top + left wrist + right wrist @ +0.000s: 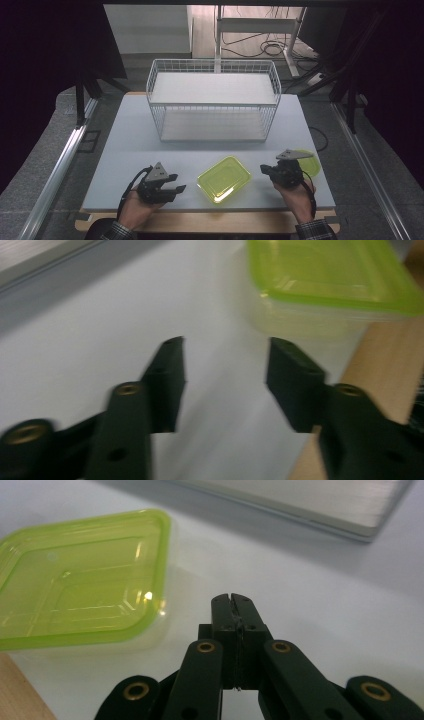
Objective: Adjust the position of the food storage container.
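Left tongs [176, 183] gape wide, right tongs [264, 169] pressed together, green-lidded container [224, 178] lying between them.

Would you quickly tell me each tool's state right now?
Left tool: open, holding nothing.
Right tool: closed, holding nothing.

On the table [125, 150], the wire rack [214, 100] stands at twelve o'clock toward the far edge, and the lidded container [224, 178] lies at six o'clock near the front edge. The left gripper [172, 183] sits at nine o'clock from the container and the right gripper [263, 169] at three o'clock, each just beside it without touching. A second container [311, 162] lies behind the right gripper, at about two o'clock from the first.
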Demonstrator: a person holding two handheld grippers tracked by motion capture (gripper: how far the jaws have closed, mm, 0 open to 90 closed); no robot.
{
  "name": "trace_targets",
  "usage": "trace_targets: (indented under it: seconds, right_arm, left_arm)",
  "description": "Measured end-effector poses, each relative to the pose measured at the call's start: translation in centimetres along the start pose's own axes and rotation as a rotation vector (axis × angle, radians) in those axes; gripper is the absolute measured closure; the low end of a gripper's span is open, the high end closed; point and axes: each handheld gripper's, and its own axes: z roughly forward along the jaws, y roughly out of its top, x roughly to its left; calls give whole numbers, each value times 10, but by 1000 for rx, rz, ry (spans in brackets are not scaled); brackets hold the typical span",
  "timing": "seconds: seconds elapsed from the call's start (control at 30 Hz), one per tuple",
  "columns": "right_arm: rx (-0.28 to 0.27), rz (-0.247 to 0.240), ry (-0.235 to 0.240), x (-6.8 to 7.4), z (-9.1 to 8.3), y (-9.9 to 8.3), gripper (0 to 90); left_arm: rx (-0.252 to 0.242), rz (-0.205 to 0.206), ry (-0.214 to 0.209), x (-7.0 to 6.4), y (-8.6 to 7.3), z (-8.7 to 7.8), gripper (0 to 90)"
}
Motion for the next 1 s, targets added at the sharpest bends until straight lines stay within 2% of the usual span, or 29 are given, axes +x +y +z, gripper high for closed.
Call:
trace_targets:
  seconds: [0.07,0.1,0.13,0.17,0.2,0.23,0.33,0.43,0.57,0.67,0.73,0.77,0.83,1.0]
  right_arm:
    - [16,-7,10,5,6,0,890]
    - [22,-6,21,8,9,0,890]
    - [22,-6,21,8,9,0,890]
    - [27,-8,28,11,12,0,890]
    - [27,-8,28,11,12,0,890]
    - [36,-11,33,13,15,0,890]
    - [47,-13,38,16,19,0,889]
    - [76,-23,39,17,25,-1,889]
    - [88,-17,59,17,26,-2,889]
    - [102,-24,76,22,28,-3,889]
    - [107,-29,82,23,29,-3,889]
    - [109,-31,88,25,30,-4,889]
    - [125,-48,109,33,33,-4,888]
    - [140,-68,127,41,37,-5,886]
  left_arm:
    - [14,37,-12,-7,2,4,675]
    - [25,51,-39,-13,4,10,754]
    - [25,51,-39,-13,4,10,792]
    - [47,59,-72,-18,5,18,819]
    - [47,59,-72,-18,5,18,839]
    - [68,73,-85,-22,6,25,851]
    - [76,73,-98,-24,8,29,864]
    - [77,47,-118,-23,9,38,866]
    - [69,30,-119,-20,10,42,863]
    - [63,3,-104,-16,10,42,862]
    - [70,6,-99,-14,10,41,862]
    - [68,-6,-92,-13,9,41,862]
    - [72,-10,-78,-10,9,42,859]
    - [77,-23,-59,-5,8,41,850]
